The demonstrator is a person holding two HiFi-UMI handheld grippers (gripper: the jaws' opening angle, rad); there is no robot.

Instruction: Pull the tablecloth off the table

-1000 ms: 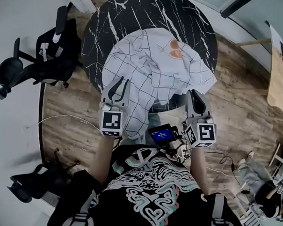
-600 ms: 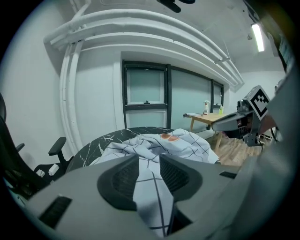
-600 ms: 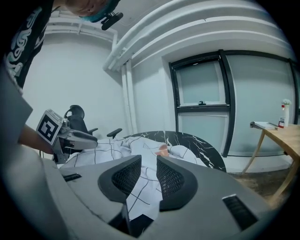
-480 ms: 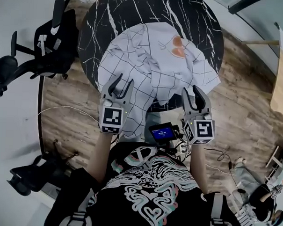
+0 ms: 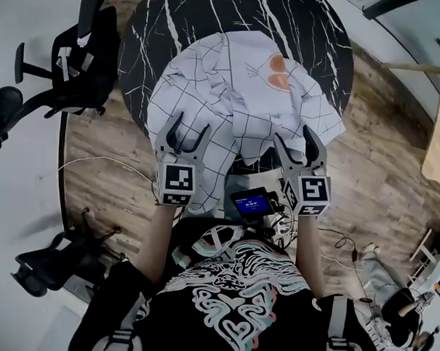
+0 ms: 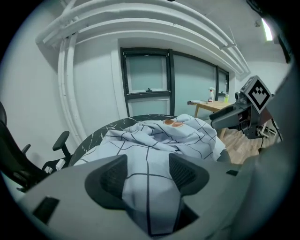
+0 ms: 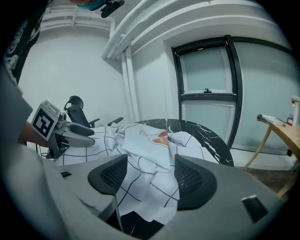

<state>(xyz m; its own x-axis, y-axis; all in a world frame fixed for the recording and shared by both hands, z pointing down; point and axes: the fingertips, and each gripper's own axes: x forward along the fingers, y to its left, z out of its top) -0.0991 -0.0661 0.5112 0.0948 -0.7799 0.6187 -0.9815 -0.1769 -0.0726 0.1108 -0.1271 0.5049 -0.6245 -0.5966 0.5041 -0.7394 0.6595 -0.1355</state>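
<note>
Readable marks limited to the black-and-white square markers on the cubes of the left claw point(image 5: 191, 125) and right claw point(image 5: 294, 134). Also a small blue-lit screen point(image 5: 251, 204) at the chest, print too small to make out. On the tablecloth point(image 5: 238, 85), white with a thin dark grid, one orange print toward the far side.

Bunched and rumpled over the near half of the round black marbled surface point(image 5: 299, 22), with the near edge spilling over the rim toward the person. Both claws held low at that hanging edge, side by side, apart from each other.

Against a second ago: then nearly pinched together, now spread wide and opening further. Between the left claw's pads, a slack fold of cloth, lying loose rather than clamped. Between the right claw's pads likewise, a loose hanging edge, with a dark gap below it. Cloth heaped on the surface much as before.
</note>
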